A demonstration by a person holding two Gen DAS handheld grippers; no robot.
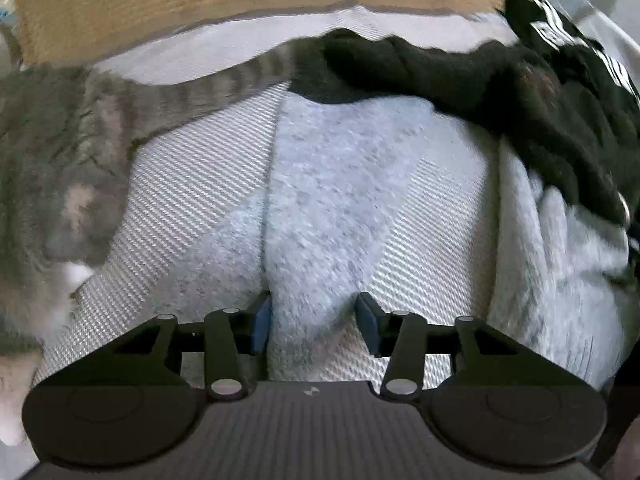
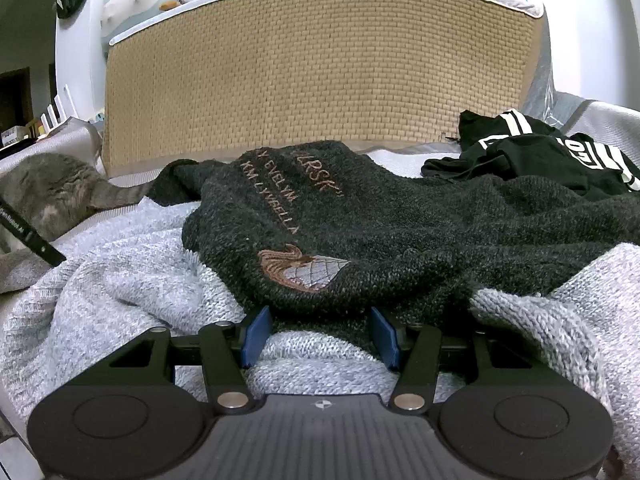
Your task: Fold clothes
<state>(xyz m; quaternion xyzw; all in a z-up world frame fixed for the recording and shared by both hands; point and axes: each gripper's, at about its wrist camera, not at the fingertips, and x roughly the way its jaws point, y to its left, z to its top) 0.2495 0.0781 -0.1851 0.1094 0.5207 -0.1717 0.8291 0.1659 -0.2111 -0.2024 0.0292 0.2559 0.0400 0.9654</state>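
A light grey knit sweater [image 1: 320, 200] lies on the white woven bed cover [image 1: 180, 200], one long strip of it running toward the camera. My left gripper [image 1: 314, 322] points down over that strip; the blue pads stand on either side of it without squeezing, open. A dark charcoal sweater [image 2: 360, 220] with brown lettering lies on top of the grey sweater [image 2: 120, 280]; it also shows as the dark sweater [image 1: 440, 76] at the upper right. My right gripper [image 2: 320, 336] rests low and open, grey knit and the dark hem bulging between its pads.
A grey tabby cat [image 1: 60, 152] lies on the bed at the left, its tail reaching toward the dark sweater; the cat [image 2: 52, 196] also appears at the left edge. A black tee with white stripes [image 2: 540, 152] lies at the back right. A tan woven mattress [image 2: 320, 80] stands upright behind.
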